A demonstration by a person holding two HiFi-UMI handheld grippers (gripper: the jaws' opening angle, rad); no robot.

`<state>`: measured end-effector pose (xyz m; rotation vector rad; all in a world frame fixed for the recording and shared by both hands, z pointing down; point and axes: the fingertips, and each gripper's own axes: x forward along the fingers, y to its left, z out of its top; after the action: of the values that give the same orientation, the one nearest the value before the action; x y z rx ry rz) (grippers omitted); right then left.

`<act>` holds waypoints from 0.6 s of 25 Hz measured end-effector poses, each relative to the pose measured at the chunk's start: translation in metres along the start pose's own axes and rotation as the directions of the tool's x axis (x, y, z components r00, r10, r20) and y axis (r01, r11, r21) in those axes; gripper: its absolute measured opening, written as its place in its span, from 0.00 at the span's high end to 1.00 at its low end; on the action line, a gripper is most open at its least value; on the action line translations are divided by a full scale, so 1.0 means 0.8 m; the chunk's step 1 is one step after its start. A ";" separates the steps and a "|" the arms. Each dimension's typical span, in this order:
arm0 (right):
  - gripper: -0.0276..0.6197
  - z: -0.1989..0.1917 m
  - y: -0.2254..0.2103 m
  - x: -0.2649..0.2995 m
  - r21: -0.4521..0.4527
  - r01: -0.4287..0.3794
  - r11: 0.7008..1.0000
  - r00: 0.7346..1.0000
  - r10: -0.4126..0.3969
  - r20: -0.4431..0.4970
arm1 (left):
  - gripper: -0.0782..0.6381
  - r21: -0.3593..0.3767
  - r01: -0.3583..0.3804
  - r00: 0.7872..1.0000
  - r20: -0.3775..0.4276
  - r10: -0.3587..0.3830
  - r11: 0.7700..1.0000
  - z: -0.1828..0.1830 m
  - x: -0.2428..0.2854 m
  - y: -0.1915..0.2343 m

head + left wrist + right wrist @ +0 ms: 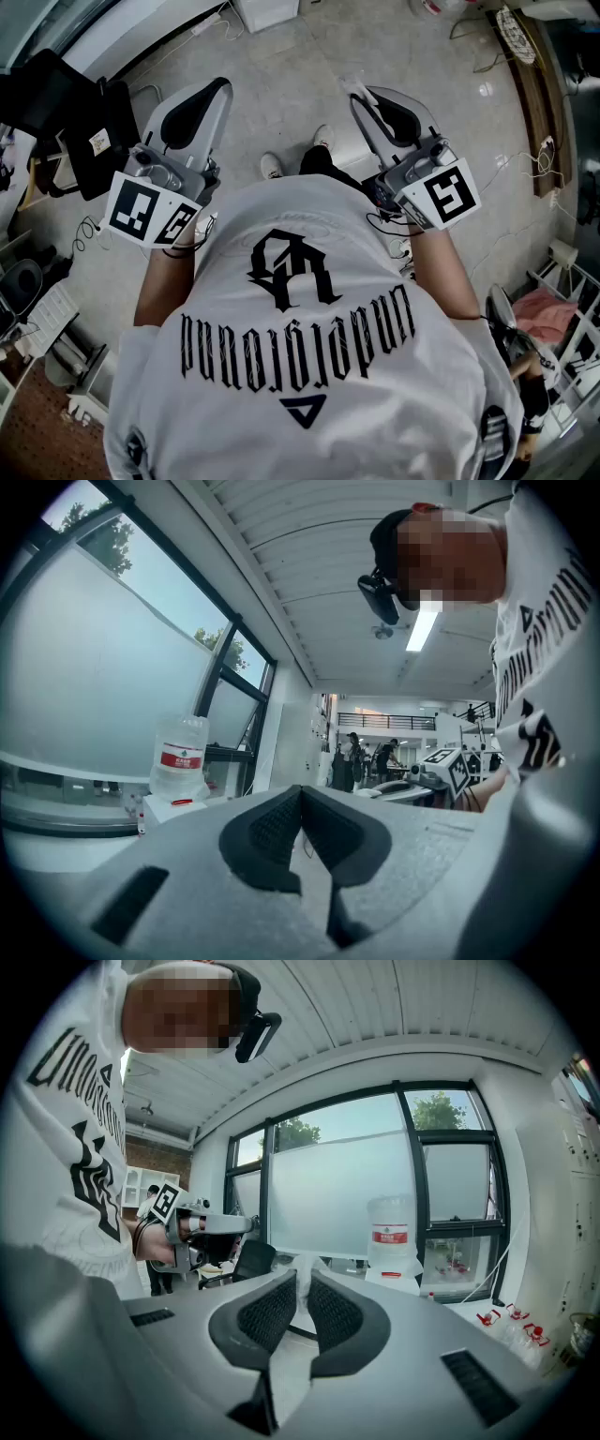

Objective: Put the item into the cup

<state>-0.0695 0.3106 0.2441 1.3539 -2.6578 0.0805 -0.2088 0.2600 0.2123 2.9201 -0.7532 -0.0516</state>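
Observation:
No cup shows in any view. In the head view I hold both grippers at chest height, pointing forward over the floor. My left gripper [221,86] is shut; in its own view the dark pads [277,825] meet at the tip with nothing between them. My right gripper [359,91] is shut on a thin, crumpled white item [302,1274] that sticks up between its pads [339,1312]. That white item [352,84] also shows at the right jaw tips from above. Each gripper view catches the other gripper: the left gripper [202,1227], the right gripper [441,766].
A large water bottle [180,757] stands on a white box by the frosted windows; the bottle [392,1239] shows in both gripper views. A black office chair [89,131] stands at the left, a wooden shelf [539,94] at the right. Cables lie on the floor. People [361,757] stand far back.

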 end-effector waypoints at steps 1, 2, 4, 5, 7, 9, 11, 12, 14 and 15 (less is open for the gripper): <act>0.89 -0.002 -0.004 -0.002 0.006 -0.001 1.000 1.000 0.001 -0.001 | 0.87 -0.001 0.000 1.000 -0.003 0.000 1.000 -0.001 0.005 -0.002; 0.89 -0.004 -0.009 -0.005 0.010 -0.002 1.000 1.000 0.002 -0.002 | 0.87 -0.002 0.000 1.000 -0.006 0.000 1.000 -0.003 0.010 -0.004; 0.89 -0.006 -0.019 -0.009 0.014 -0.002 1.000 1.000 0.002 -0.005 | 0.87 -0.005 0.001 1.000 -0.012 -0.001 1.000 -0.005 0.022 -0.006; 0.89 -0.006 -0.026 -0.010 0.015 0.000 1.000 1.000 0.000 -0.006 | 0.87 -0.007 0.002 1.000 -0.016 -0.002 1.000 -0.007 0.029 -0.005; 0.89 -0.006 -0.045 -0.011 0.022 0.008 1.000 1.000 -0.008 -0.003 | 0.87 -0.013 0.000 1.000 -0.023 0.000 1.000 -0.008 0.046 -0.003; 0.89 -0.005 -0.064 -0.013 0.029 0.010 1.000 1.000 -0.010 0.007 | 0.87 -0.012 -0.006 1.000 -0.027 0.006 1.000 -0.008 0.065 -0.003; 0.89 -0.007 -0.083 -0.016 0.022 0.002 1.000 1.000 -0.002 0.010 | 0.87 -0.010 -0.012 0.999 -0.031 0.011 1.000 -0.010 0.086 -0.005; 0.89 -0.008 -0.094 -0.017 0.018 -0.004 1.000 1.000 0.004 0.009 | 0.87 -0.012 -0.015 0.999 -0.033 0.014 1.000 -0.012 0.097 -0.006; 0.89 -0.008 -0.118 -0.019 0.015 -0.020 1.000 1.000 0.020 0.012 | 0.87 -0.020 -0.025 0.999 -0.037 0.025 0.999 -0.016 0.122 -0.006; 0.89 -0.007 -0.132 -0.020 0.017 -0.030 0.999 0.999 0.029 0.016 | 0.87 -0.023 -0.033 0.999 -0.041 0.032 0.999 -0.018 0.135 -0.005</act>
<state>0.0257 0.2617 0.2448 1.3258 -2.6967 0.0962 -0.1113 0.2130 0.2258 2.8766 -0.7883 0.0015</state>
